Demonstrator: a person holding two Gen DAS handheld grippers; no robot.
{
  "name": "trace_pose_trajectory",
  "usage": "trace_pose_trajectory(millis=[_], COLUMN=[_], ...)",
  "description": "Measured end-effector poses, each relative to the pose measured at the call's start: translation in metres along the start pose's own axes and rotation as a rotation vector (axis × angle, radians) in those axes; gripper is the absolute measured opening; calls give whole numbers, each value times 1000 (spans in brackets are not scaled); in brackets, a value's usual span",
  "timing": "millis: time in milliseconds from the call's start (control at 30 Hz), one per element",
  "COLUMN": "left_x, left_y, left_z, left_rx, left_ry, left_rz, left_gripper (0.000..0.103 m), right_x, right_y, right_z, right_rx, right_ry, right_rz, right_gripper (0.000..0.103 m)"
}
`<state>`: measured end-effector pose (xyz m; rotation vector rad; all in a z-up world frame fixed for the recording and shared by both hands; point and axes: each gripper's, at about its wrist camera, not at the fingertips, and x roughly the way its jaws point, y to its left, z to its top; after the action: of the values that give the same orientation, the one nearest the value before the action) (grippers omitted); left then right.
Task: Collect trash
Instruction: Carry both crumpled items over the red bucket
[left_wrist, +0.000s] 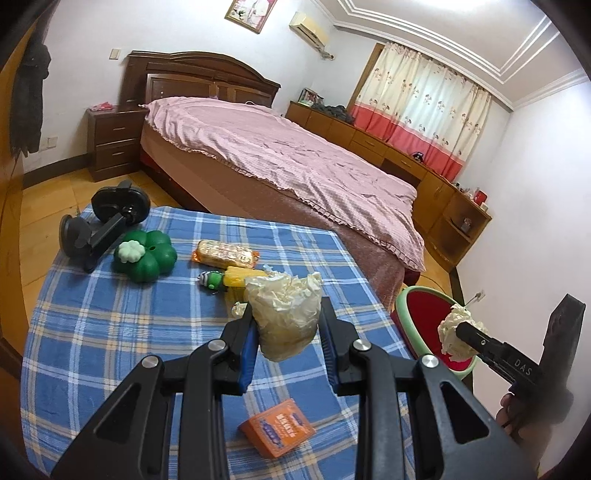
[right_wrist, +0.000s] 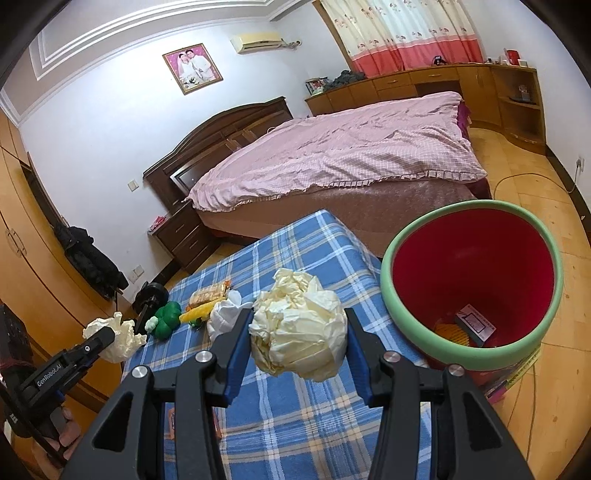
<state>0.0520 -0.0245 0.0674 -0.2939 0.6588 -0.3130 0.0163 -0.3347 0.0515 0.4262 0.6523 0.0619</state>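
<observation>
Each gripper pinches 1 paper wad: the left gripper (left_wrist: 284, 325) holds its wad (left_wrist: 284, 314) above the table (left_wrist: 110, 332), the right gripper (right_wrist: 297, 343) holds its wad (right_wrist: 299, 332) near the bin (right_wrist: 399, 314). Beyond, a third wad (right_wrist: 225, 317) lies among toys. My advice: carry each wad fully over the bin's rim before spreading the jaws, right first.

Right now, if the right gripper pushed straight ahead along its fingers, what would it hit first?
Probably the blue plaid tablecloth ahead of its crumpled paper ball; the bin sits off to its right. Depth is uncertain.
</observation>
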Motion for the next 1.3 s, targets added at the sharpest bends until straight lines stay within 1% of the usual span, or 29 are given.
trace_pose_trajectory(millis=[333, 600, 933, 1300], left_x=[10, 30, 69, 122], left_y=[-26, -53, -115, -187], left_z=[4, 7, -2, -21], left_rx=[33, 63, 142, 235], left_ry=[11, 36, 103, 198], left_rz=[-35, -79, -156, -251], left_gripper=[30, 30, 30, 30], right_x=[-12, -19, -32, -32], right_y=[-18, -43, -99, -154], right_z=[8, 19, 24, 26], right_rx=[26, 54, 125, 196], right_ry=[-27, -41, -52, -40], right_rz=[-27, -68, -132, -200], right_gripper=[50, 50, 50, 50])
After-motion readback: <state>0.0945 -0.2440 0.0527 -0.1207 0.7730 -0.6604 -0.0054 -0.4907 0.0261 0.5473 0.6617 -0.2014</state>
